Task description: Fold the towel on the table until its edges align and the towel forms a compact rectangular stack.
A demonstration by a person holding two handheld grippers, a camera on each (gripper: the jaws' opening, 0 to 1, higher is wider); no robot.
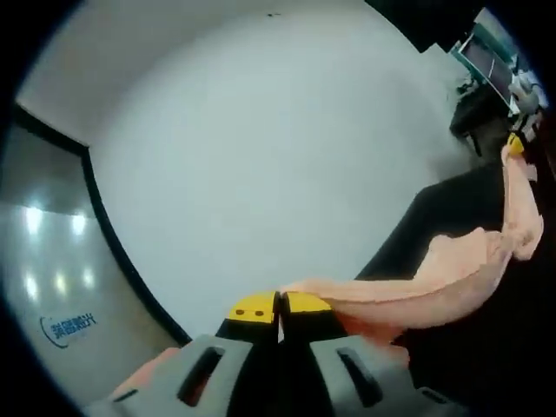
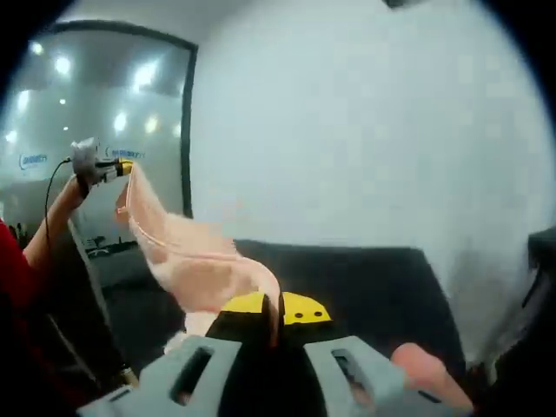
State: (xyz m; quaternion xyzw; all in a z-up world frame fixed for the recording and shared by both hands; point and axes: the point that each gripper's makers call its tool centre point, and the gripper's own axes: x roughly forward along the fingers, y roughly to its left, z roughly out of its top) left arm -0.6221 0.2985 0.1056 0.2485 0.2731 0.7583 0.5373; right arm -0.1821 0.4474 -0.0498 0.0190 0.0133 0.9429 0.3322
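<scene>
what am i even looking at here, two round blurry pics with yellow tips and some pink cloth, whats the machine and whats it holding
There is no robot arm here. A person holds a hand tool with two jaws in each hand, and a fisheye camera rides on each tool, which is why both pictures are round and warped.

In the left gripper view, the left gripper rises from the bottom, its yellow-tipped jaws closed on one part of a peach towel.

In the right gripper view, the right gripper pinches another part of the towel. Far left there, the left gripper appears again, held up by the person's arm.

The towel hangs stretched in the air between them, above a dark table with a white wall behind.
</scene>
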